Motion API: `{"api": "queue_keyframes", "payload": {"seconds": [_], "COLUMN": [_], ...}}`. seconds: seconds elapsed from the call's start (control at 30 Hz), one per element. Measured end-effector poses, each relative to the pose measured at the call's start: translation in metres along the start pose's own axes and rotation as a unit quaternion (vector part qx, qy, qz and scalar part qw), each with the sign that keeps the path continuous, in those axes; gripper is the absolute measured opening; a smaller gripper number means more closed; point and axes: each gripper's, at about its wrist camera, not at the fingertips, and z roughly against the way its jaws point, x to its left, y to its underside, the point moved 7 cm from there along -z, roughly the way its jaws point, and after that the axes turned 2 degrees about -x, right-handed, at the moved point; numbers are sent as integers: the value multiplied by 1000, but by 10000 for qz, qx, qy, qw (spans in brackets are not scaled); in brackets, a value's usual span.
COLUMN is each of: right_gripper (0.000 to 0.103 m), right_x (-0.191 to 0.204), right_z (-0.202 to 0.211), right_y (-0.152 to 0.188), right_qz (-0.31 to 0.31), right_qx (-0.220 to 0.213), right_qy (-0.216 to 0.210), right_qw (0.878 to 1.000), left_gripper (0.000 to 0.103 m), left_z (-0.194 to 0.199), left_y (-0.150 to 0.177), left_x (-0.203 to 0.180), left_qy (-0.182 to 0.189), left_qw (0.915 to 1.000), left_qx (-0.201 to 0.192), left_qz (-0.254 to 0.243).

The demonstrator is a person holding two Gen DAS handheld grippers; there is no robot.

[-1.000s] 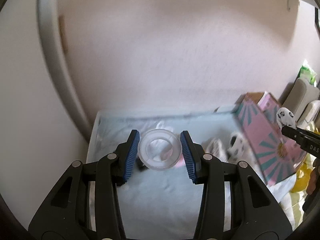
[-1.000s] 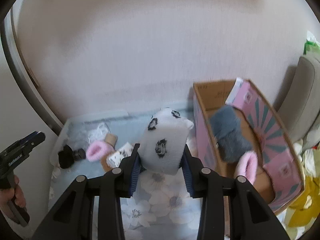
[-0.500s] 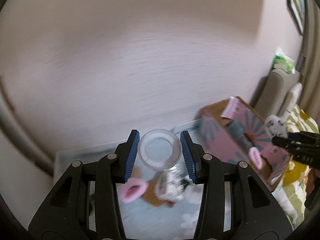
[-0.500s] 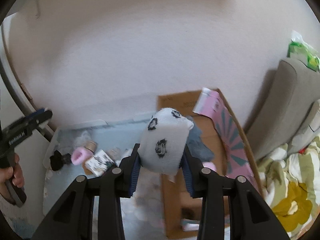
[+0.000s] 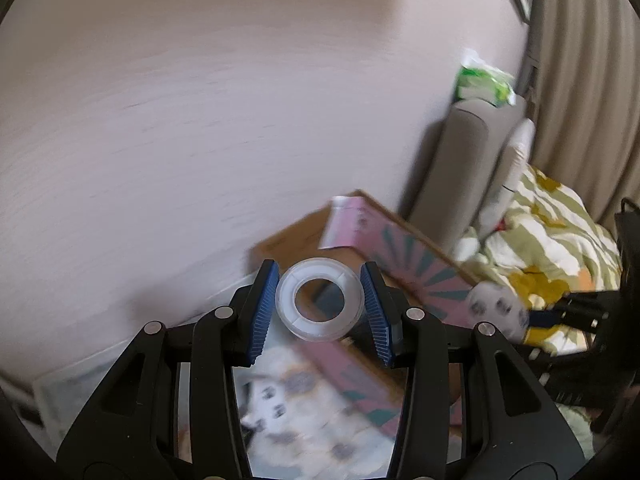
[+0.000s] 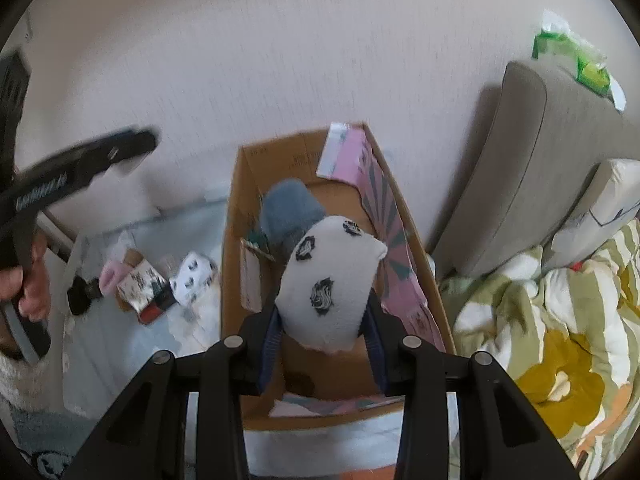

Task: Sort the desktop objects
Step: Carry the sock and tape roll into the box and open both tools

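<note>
Pale wall backs the open cardboard box [image 6: 236,240] — right jaws grasp a spotted sock [image 6: 330,284] above it, left jaws a tape roll [image 5: 320,300].

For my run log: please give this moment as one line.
left claw: shut on tape roll | right claw: shut on white sock, above cardboard box | release: not yet

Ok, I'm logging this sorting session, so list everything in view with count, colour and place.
tape roll: 1, clear, in left gripper
spotted sock: 1, white with black, in right gripper above box
cardboard box: 1, brown and pink, by wall
grey sock: 1, inside box
second spotted sock: 1, white, on mat
pink sock: 1, on mat
green packet: 1, on headboard
left gripper: 1, black, blue pads
right gripper: 1, black, blue pads
</note>
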Motion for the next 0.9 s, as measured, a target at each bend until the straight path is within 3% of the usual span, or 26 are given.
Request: {"api": "queue_keyframes", "payload": {"seconds": [0.2, 0.47, 0.9], "right_gripper": [35, 35, 35], "right_x": [-5, 0, -13], "right_z": [-15, -28, -27], "right_y": [9, 21, 27], "right_qz": [-76, 74, -39], "right_qx": [303, 448, 441], "right_qy": [-62, -49, -80], "right_qw": [9995, 9990, 9990], "left_gripper": [39, 39, 40], "left_z": [-52, -105, -116], "left_y": [-15, -1, 7], "left_x": [-41, -80, -89], "left_qy": [374, 530, 424], "left_qw": [9987, 9938, 9928], "left_qx": [254, 732, 848], "left_qz": [-230, -648, -732]}}
